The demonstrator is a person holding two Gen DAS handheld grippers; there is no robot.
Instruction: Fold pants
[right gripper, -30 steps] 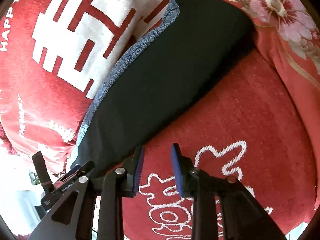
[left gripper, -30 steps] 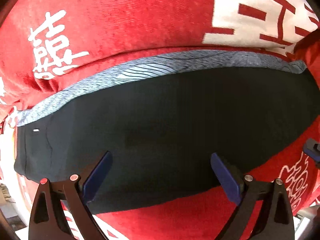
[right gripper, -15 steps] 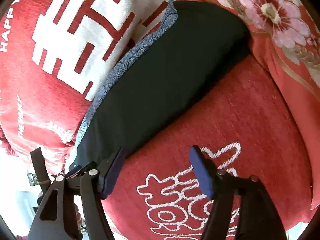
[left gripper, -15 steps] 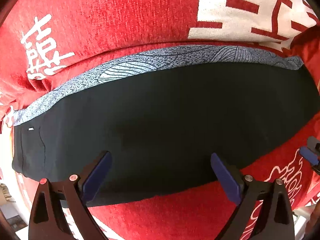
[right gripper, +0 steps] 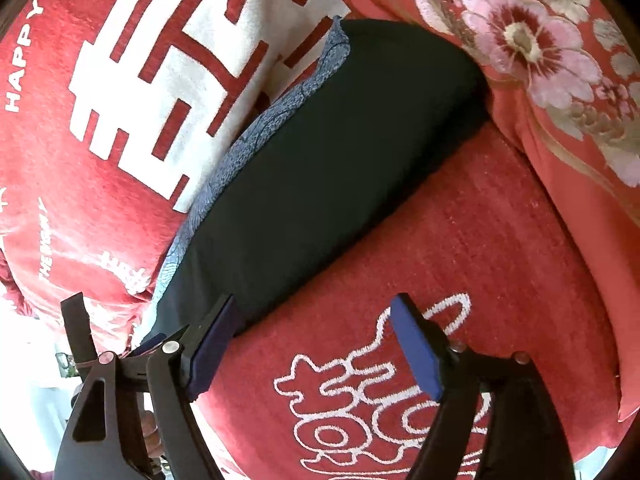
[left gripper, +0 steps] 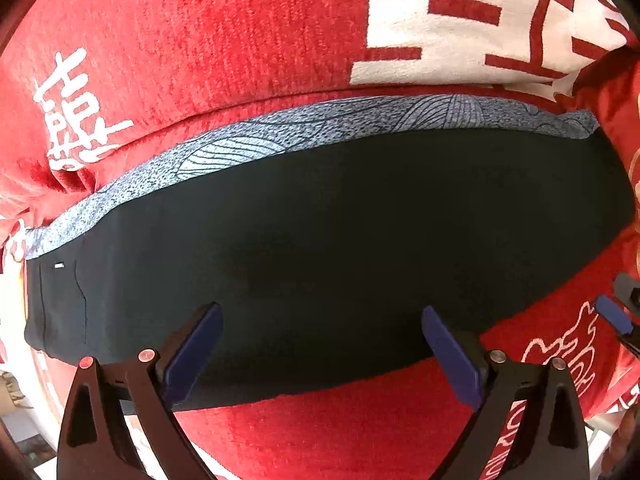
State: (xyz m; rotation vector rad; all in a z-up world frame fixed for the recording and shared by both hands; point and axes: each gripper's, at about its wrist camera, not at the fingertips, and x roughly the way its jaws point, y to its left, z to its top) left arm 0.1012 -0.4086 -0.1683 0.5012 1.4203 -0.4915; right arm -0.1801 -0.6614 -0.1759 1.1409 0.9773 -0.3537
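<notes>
Nearest in the left wrist view, the left gripper (left gripper: 320, 344) hangs with fingers wide and empty over the folded black pants (left gripper: 340, 248), which lie flat on the red blanket (left gripper: 200, 40). The right gripper (right gripper: 312, 340) is spreading wider, nothing between its fingers, at the pants' near edge. Only the right view shows the flowered quilt (right gripper: 540, 60) beyond, touching the pants' far end.
</notes>
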